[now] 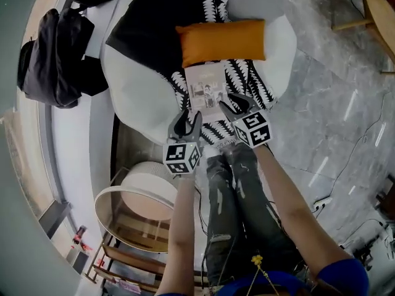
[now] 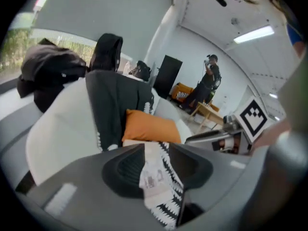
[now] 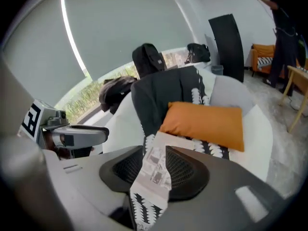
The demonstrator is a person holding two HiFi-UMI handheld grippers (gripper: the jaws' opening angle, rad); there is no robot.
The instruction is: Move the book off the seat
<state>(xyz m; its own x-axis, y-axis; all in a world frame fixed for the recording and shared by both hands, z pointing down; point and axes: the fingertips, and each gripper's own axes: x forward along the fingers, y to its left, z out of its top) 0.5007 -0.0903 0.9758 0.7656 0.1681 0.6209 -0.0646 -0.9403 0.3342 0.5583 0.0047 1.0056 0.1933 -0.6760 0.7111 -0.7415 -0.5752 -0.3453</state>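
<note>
The book (image 1: 207,90), a thin pale one with small pictures on its cover, lies flat on the seat of a white armchair (image 1: 133,97), on a black-and-white patterned throw (image 1: 244,79). An orange cushion (image 1: 223,41) leans just behind it. My left gripper (image 1: 188,122) hangs open over the book's near left corner. My right gripper (image 1: 236,105) stands open at its near right edge. In the left gripper view the book (image 2: 153,177) shows through the gap between the jaws, and likewise in the right gripper view (image 3: 156,170). Neither pair of pads presses on it.
A black bag and jacket (image 1: 52,60) lie on the window ledge left of the chair. A round white side table (image 1: 145,196) stands by my left leg. A wooden table (image 1: 376,11) is at the far right. A person (image 2: 208,78) stands far off in the room.
</note>
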